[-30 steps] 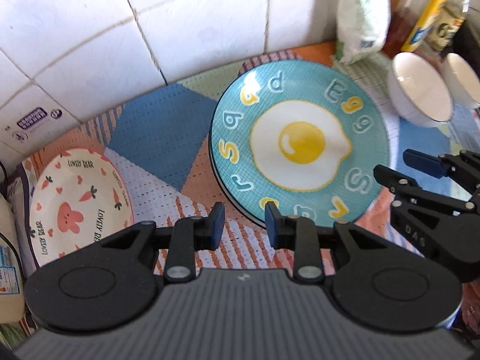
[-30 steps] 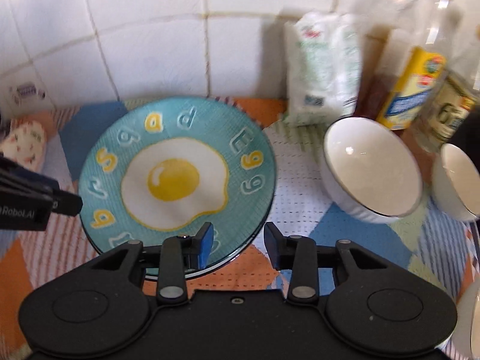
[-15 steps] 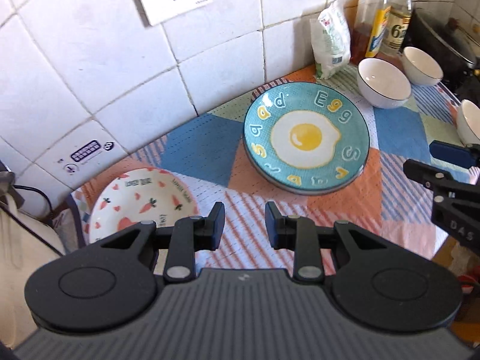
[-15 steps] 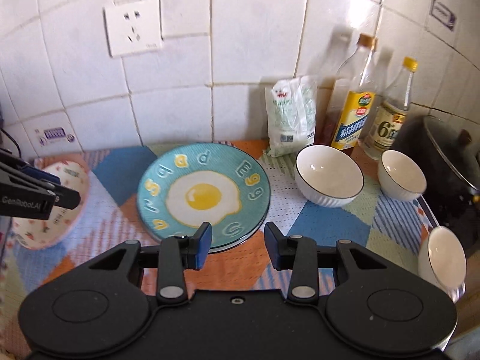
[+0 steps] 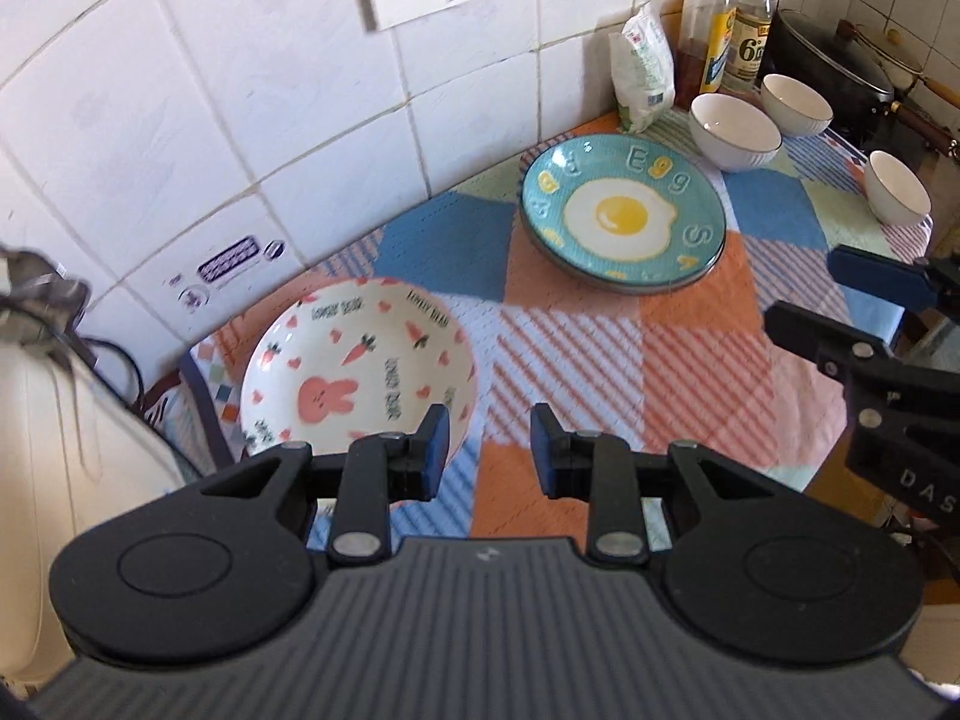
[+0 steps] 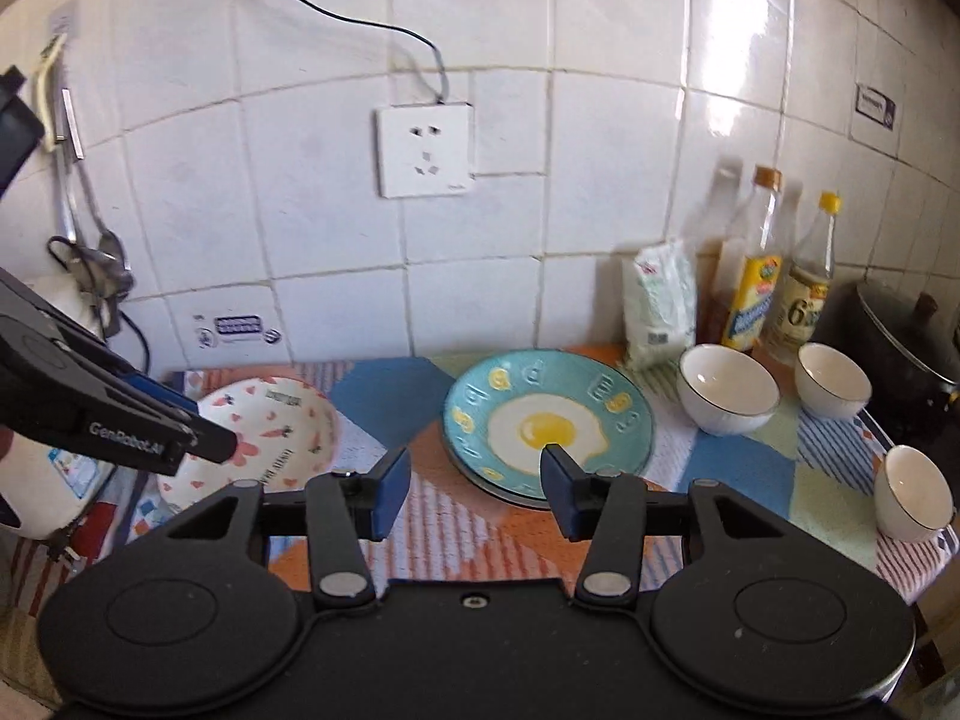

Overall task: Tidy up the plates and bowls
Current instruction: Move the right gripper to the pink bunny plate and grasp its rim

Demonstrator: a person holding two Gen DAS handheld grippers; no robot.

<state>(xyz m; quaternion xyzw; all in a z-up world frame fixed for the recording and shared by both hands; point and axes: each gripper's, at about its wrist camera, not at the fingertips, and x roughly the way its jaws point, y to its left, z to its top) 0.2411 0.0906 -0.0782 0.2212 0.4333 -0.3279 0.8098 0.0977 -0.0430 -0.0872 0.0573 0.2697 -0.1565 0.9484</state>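
Note:
A teal egg-print plate [image 5: 624, 219] lies on top of another plate on the patchwork cloth; the right wrist view shows the teal plate [image 6: 549, 420] beyond my fingers. A white rabbit-and-carrot dish [image 5: 360, 378] sits to its left. Three white bowls [image 5: 735, 129] [image 5: 798, 103] [image 5: 897, 189] stand to the right. My left gripper [image 5: 489, 450] hangs above the cloth by the rabbit dish, open and empty. My right gripper [image 6: 474, 489] is raised in front of the teal plate, its jaws opening with nothing between them.
Two bottles [image 6: 756, 276], a white packet [image 6: 660, 306] and a black lidded pot [image 6: 900, 348] stand at the back right. A white appliance [image 5: 66, 432] with a cord is at the left. The tiled wall carries a socket [image 6: 423, 150]. The cloth's edge [image 5: 840, 432] drops off at the front right.
Both grippers have drawn back and up from the teal plate, so the whole counter now shows. The right jaws stand wider apart than before.

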